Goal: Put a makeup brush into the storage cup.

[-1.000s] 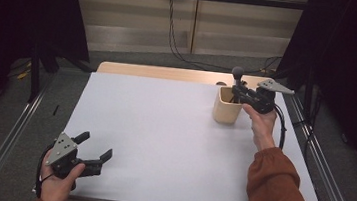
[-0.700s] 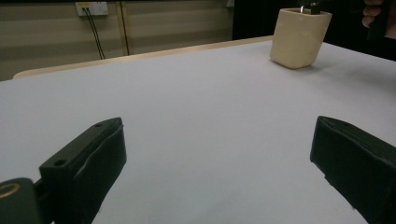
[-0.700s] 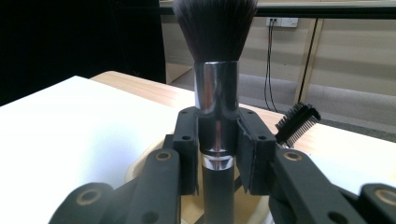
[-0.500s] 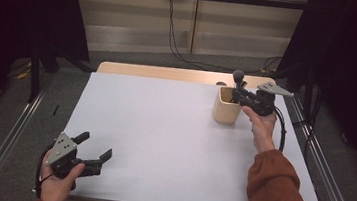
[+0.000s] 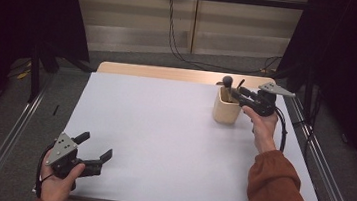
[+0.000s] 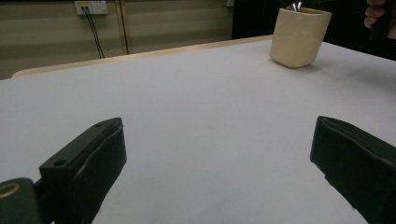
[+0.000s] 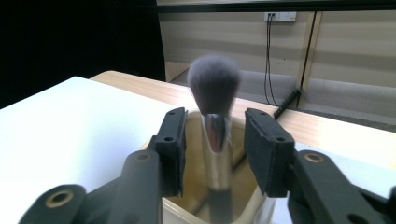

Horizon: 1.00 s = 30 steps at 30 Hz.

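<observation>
A beige cup (image 5: 226,113) stands at the far right of the white table (image 5: 163,129). A makeup brush (image 5: 227,80) with a dark, fluffy head stands upright in it, beside a slim dark tool (image 5: 240,83). My right gripper (image 5: 235,92) hovers level over the cup's rim. Its jaws have just been opening, and the brush (image 7: 214,84) stands between them with a gap on each side of the silver ferrule, so the right gripper (image 7: 215,140) is open. My left gripper (image 5: 95,145) rests at the near left corner, open and with nothing in it (image 6: 217,154).
A wooden strip (image 5: 169,73) runs along the table's far edge. Metal rails (image 5: 5,147) flank both sides. Cables (image 5: 173,34) hang on the back wall. In the left gripper view the cup (image 6: 299,37) stands far off at the upper right.
The right gripper's jaws look slightly wider apart around the brush. Both hands stay where they were.
</observation>
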{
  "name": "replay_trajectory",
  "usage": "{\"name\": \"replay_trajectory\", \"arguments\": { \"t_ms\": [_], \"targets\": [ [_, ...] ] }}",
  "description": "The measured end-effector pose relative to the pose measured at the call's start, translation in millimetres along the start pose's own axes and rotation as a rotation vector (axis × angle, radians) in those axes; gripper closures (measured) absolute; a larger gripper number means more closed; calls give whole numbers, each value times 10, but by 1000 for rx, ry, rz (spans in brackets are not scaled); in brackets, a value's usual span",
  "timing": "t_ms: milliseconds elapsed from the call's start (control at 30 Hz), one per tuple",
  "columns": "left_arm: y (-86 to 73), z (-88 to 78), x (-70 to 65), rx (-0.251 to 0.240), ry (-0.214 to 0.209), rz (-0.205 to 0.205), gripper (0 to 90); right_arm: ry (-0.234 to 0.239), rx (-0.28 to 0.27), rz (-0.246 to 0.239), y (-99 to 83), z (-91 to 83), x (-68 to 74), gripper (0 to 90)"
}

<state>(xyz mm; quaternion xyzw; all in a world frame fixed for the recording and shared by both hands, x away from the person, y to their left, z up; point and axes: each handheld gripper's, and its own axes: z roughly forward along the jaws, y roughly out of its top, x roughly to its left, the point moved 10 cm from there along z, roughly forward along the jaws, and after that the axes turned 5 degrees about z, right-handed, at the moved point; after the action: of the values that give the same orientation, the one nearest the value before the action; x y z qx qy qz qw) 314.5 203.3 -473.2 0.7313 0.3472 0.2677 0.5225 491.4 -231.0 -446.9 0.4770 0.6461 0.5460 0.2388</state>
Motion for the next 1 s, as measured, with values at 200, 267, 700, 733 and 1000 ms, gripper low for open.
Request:
{"name": "replay_trajectory", "arguments": {
  "t_ms": [200,267,700,733,1000],
  "targets": [
    [1,4,-1,0,-1,-2,37,4,-6,3,7,-15,6,479],
    [2,8,3,-2,0,-3,37,5,-6,2,-2,-15,11,444],
    [3,42,11,8,4,-5,37,17,-16,4,-43,-39,47,227],
    [4,37,16,5,7,-7,36,13,-16,13,-47,-44,39,194],
    [4,28,17,3,5,-9,37,24,-32,43,-15,-92,107,63]
  ]
}}
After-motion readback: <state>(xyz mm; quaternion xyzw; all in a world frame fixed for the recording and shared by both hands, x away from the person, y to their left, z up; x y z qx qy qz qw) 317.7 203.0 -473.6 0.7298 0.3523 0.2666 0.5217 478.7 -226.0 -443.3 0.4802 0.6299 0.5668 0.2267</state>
